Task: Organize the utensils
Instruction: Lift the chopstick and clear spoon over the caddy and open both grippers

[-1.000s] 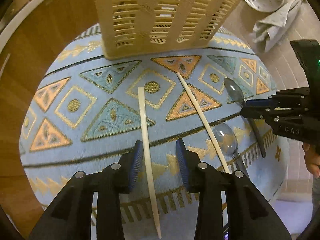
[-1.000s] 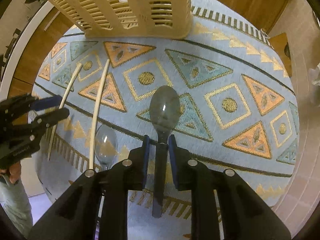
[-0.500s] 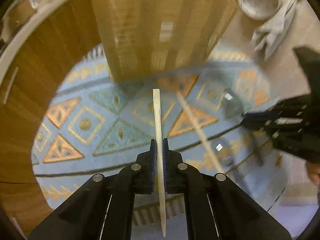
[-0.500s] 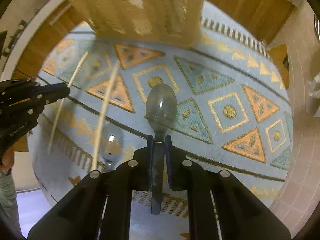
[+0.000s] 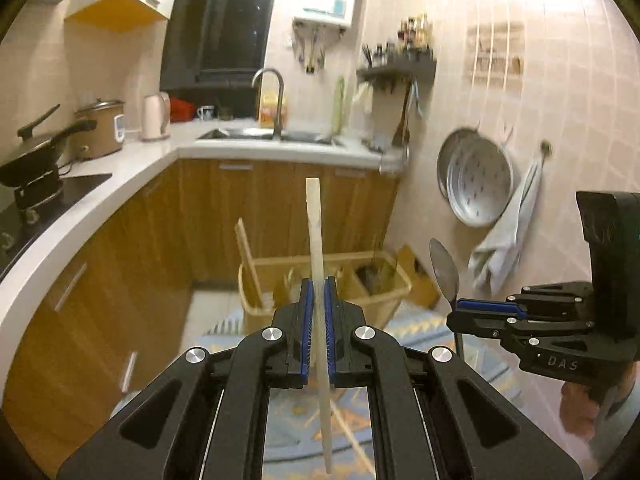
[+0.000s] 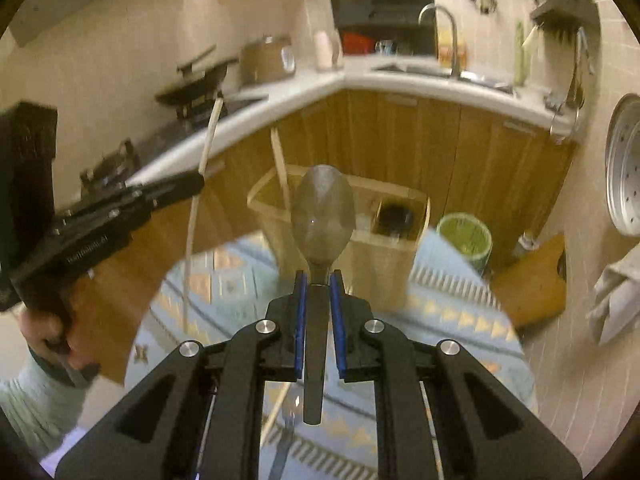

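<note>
My left gripper (image 5: 317, 292) is shut on a pale chopstick (image 5: 314, 224) and holds it upright in the air. It also shows in the right wrist view (image 6: 200, 178) at the left. My right gripper (image 6: 319, 280) is shut on a grey spoon (image 6: 322, 216), bowl up; it shows in the left wrist view (image 5: 460, 306) at the right. A beige slotted utensil basket (image 5: 394, 280) stands on the patterned mat (image 6: 452, 308) ahead of both grippers, with one chopstick (image 5: 249, 258) leaning in its left compartment. Another chopstick (image 5: 352, 438) and a spoon (image 6: 285, 440) lie on the mat below.
Wooden kitchen cabinets (image 5: 224, 216) and a white counter (image 5: 132, 160) with a sink stand behind the basket. A metal steamer tray (image 5: 476, 180) and a cloth (image 5: 508, 240) hang on the tiled wall at right. A green bin (image 6: 464, 238) stands by the cabinets.
Both grippers have risen off the mat and tilted up toward the basket, the left carrying its chopstick, the right its spoon. One second ago the left gripper was open around the chopstick.
</note>
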